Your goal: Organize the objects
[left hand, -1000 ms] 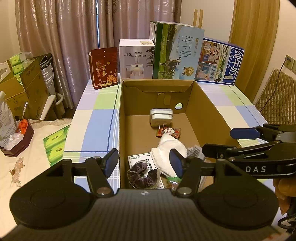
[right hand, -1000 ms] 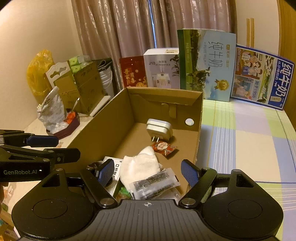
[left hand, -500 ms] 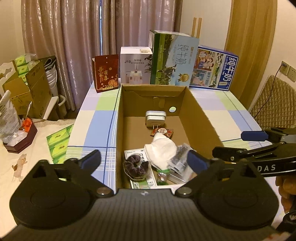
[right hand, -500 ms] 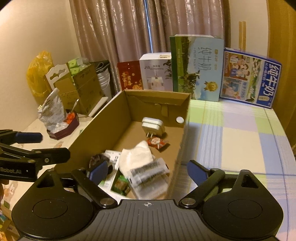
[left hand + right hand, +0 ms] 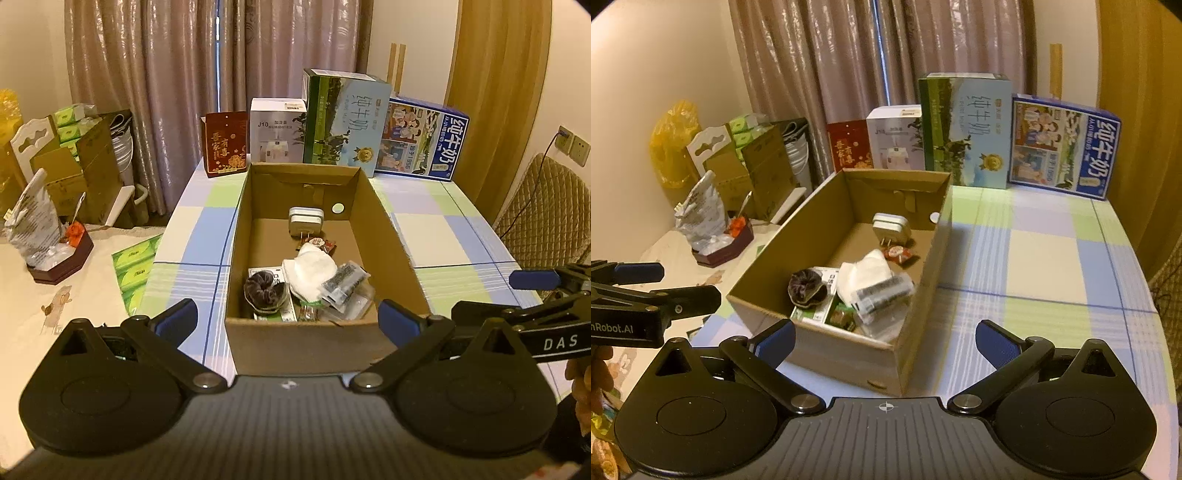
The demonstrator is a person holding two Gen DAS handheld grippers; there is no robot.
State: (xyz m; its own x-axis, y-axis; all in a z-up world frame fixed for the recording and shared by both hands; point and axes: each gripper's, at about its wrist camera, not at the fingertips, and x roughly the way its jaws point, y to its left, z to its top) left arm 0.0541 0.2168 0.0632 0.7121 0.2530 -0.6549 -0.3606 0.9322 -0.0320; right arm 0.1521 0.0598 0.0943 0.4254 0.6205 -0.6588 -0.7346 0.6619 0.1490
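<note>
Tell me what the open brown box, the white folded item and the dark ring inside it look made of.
Open brown box: matte corrugated cardboard, judging by its raw cut rim and folded flaps. White folded item: soft cloth, likely knit cotton, creased and dull. Dark ring: plush, velvety fabric, gathered like a scrunchie.

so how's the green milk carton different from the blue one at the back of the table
The green milk carton stands upright on its narrow end and rises highest in the row; the blue milk carton lies on its long side, lower and wider. The green one shows a pasture with cows; the blue one shows cartoon people. The green one stands straight behind the cardboard box, the blue one off to its right. Both bear large Chinese lettering.
</note>
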